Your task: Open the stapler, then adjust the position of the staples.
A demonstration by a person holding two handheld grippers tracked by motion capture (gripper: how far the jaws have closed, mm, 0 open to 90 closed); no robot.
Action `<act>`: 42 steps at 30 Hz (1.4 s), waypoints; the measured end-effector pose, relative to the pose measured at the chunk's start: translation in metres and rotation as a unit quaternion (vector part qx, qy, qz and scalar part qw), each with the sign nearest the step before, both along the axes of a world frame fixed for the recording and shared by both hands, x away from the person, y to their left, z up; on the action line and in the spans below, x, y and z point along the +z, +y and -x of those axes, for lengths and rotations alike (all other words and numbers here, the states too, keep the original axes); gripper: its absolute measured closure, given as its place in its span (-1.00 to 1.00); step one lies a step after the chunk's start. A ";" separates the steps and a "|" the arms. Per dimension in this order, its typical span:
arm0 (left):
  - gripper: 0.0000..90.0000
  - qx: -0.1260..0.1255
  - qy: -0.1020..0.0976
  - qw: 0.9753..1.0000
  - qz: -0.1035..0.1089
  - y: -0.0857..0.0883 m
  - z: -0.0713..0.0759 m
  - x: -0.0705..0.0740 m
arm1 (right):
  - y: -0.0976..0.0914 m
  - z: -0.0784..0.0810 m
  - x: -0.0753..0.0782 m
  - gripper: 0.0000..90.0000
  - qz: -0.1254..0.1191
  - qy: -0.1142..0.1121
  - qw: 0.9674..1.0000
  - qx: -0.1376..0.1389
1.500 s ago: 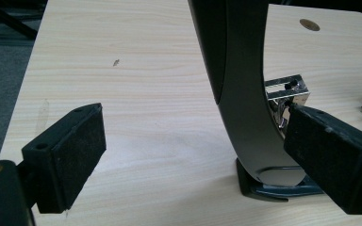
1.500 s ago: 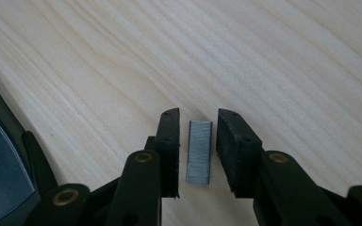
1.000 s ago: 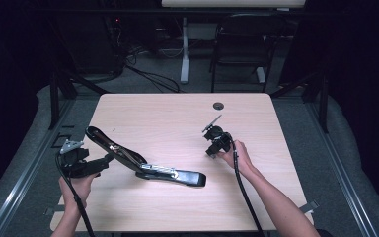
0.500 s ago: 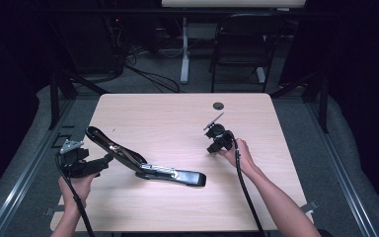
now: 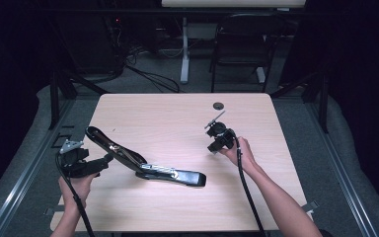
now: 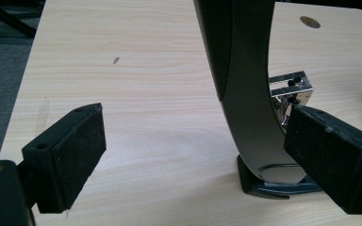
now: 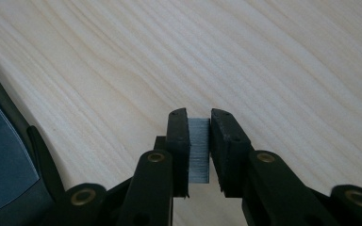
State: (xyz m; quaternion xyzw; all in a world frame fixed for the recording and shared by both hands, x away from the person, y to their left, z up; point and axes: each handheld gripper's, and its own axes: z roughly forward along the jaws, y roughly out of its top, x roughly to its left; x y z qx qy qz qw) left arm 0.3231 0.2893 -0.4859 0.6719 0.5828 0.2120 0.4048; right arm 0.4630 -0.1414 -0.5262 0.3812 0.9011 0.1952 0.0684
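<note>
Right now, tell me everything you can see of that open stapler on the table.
The stapler is large, black with glossy dark plastic and bright metal parts. It lies swung open: its flat base rests on the wooden table, while the curved top arm rises toward the left tongs. A silver metal channel shows near the hinge. One pad of the open left tongs sits against the arm; the other stands clear.

Even overhead light falls on the pale counter (image 5: pixel 177 118), while the room around it sinks into near black. Shadows under things are soft and short. The high view is slightly soft; both gripper views are sharp on the wood grain, blurring at the nearest edges.
</note>
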 end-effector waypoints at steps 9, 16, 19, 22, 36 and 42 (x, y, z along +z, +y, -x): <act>-0.86 0.001 0.000 1.000 0.001 0.000 0.001 0.000 | -0.001 0.005 0.009 0.74 -0.003 -0.009 1.000 0.005; -0.86 0.001 0.001 1.000 0.003 0.001 0.000 0.000 | -0.002 0.014 0.020 0.74 -0.013 -0.019 1.000 0.008; -0.86 0.002 -0.001 1.000 0.003 0.001 0.001 0.000 | -0.003 0.020 0.026 0.74 -0.022 -0.025 0.999 0.010; -0.86 0.001 -0.001 1.000 0.003 0.000 0.001 0.000 | -0.005 0.025 0.033 0.74 -0.015 -0.025 0.999 0.022; -0.86 0.002 0.002 1.000 0.002 0.002 0.001 0.001 | -0.010 0.053 0.046 0.74 -0.028 -0.033 0.999 0.033; -0.86 0.001 0.001 1.000 0.003 0.002 0.001 0.001 | -0.010 0.064 0.045 0.74 -0.013 -0.026 0.998 0.047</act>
